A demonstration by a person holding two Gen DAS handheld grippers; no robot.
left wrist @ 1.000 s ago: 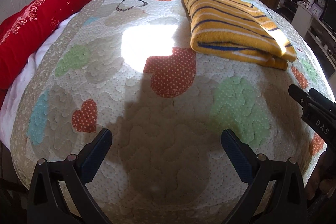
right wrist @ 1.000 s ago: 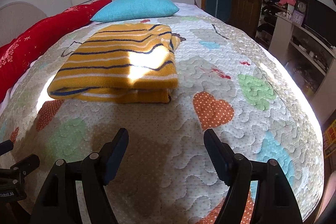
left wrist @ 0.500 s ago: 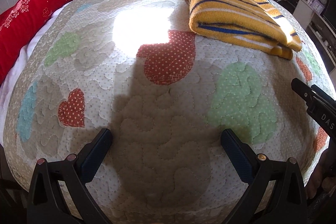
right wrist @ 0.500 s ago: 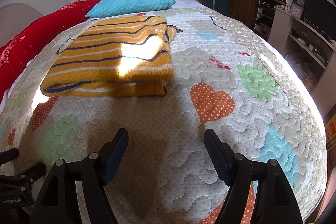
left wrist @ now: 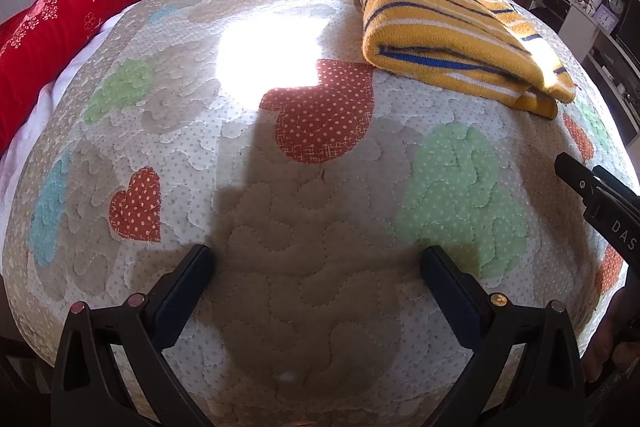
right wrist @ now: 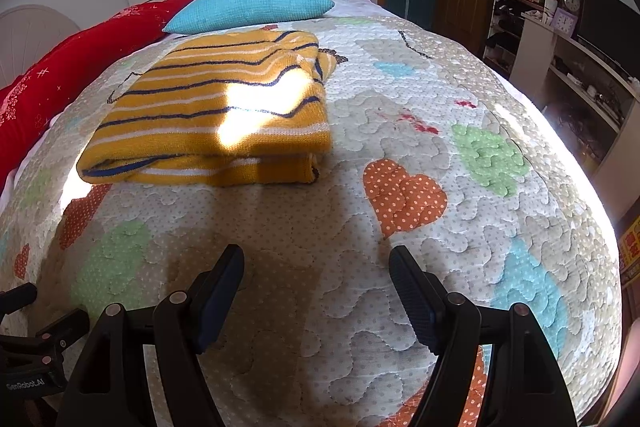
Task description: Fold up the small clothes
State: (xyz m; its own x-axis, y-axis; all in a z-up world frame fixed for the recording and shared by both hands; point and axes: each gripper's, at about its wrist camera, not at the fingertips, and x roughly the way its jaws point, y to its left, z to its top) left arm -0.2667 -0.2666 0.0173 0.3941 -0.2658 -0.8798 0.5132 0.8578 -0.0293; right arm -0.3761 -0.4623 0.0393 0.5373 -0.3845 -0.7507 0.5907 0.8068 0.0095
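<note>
two gripper sets spread wide and empty, left gripper [left wrist: 316, 263], right gripper [right wrist: 316, 263], folded striped knit sweater [right wrist: 216, 115], quilted heart-patch bedspread [right wrist: 400, 307]

The left gripper [left wrist: 316, 263] hangs low over the near edge of the bed with its jaws spread wide and nothing between them. The right gripper [right wrist: 316, 263] hangs beside it at the same edge, jaws likewise wide apart and bare, its body showing at the left view's right side.

Red bolster [left wrist: 100, 11] cropped at left edge.
</note>
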